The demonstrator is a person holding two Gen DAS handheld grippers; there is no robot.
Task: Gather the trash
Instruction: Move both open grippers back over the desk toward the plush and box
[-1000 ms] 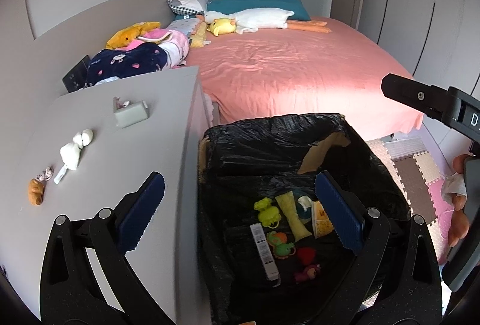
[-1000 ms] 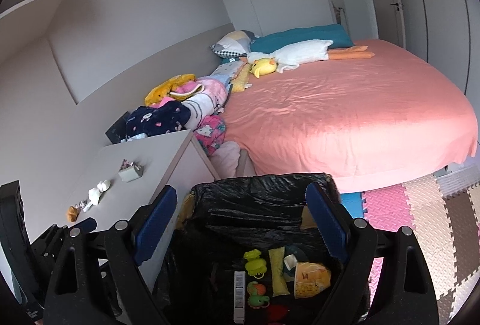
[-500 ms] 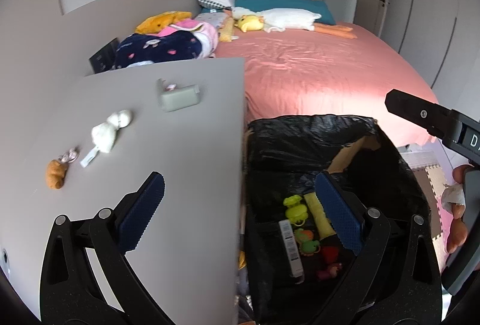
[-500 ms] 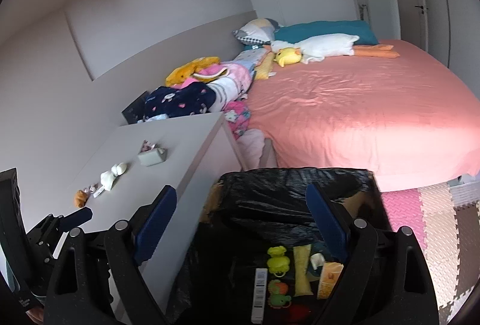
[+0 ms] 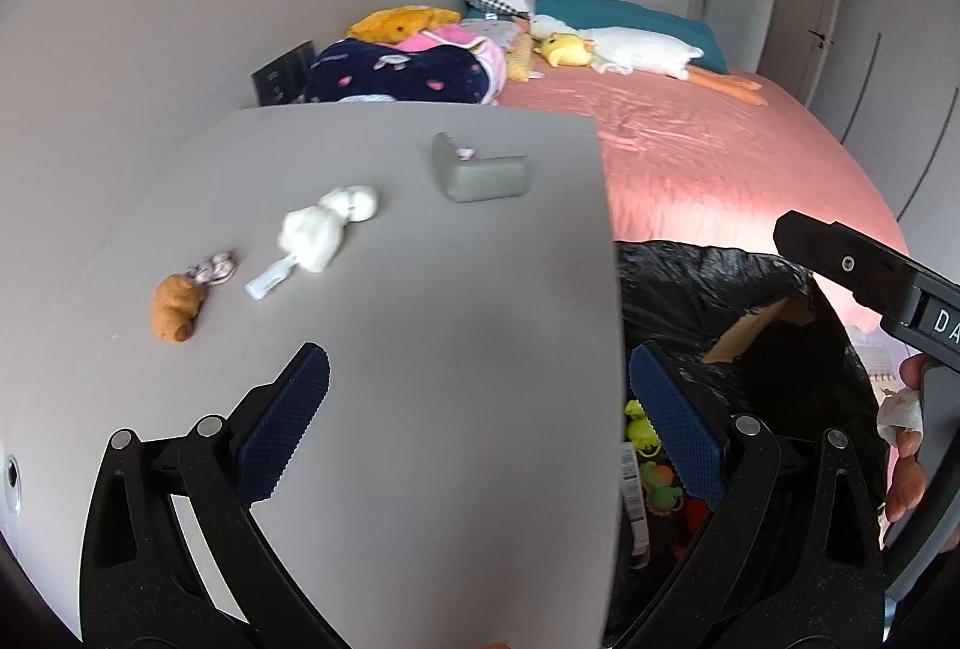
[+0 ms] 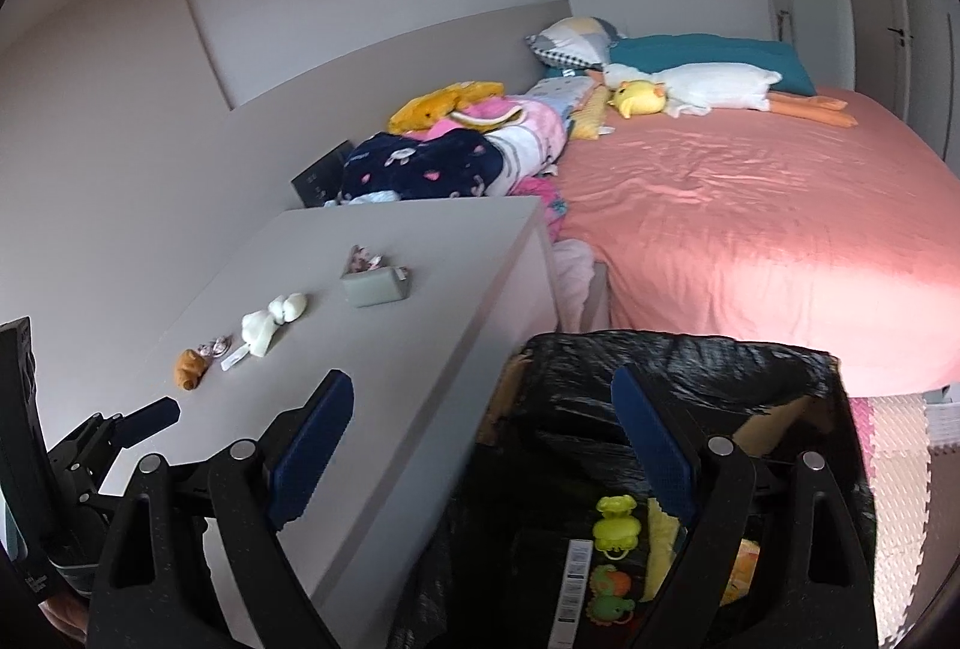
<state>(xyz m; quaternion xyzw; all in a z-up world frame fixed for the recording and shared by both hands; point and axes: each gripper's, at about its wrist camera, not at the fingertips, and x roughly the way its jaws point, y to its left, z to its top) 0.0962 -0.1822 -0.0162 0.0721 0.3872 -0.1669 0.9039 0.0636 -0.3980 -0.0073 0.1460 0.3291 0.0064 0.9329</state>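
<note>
On the grey dresser top [image 5: 420, 301] [image 6: 396, 349] lie an orange-brown scrap [image 5: 174, 306] [image 6: 189, 368], a small crumpled wrapper [image 5: 213, 267] [image 6: 215, 347], a white stick [image 5: 270, 280] and crumpled white tissue [image 5: 327, 224] [image 6: 270, 319]. My left gripper [image 5: 477, 412] is open over the dresser's right edge, with nothing between its fingers. My right gripper [image 6: 483, 442] is open and bare, straddling the dresser's edge and the black-lined bin [image 6: 678, 379] [image 5: 708, 277], which holds several bright pieces of trash.
A grey-green box [image 5: 486, 172] [image 6: 375, 284] with a wrapper behind it sits farther back on the dresser. Beyond are a pink bed [image 6: 750, 229], piled clothes [image 6: 450, 151] and plush toys. Foam floor mats [image 6: 906, 463] lie at the right.
Both views have swung left: the dresser top now fills more of each frame and the bin has shifted to the right. Both grippers stayed open and bare.
</note>
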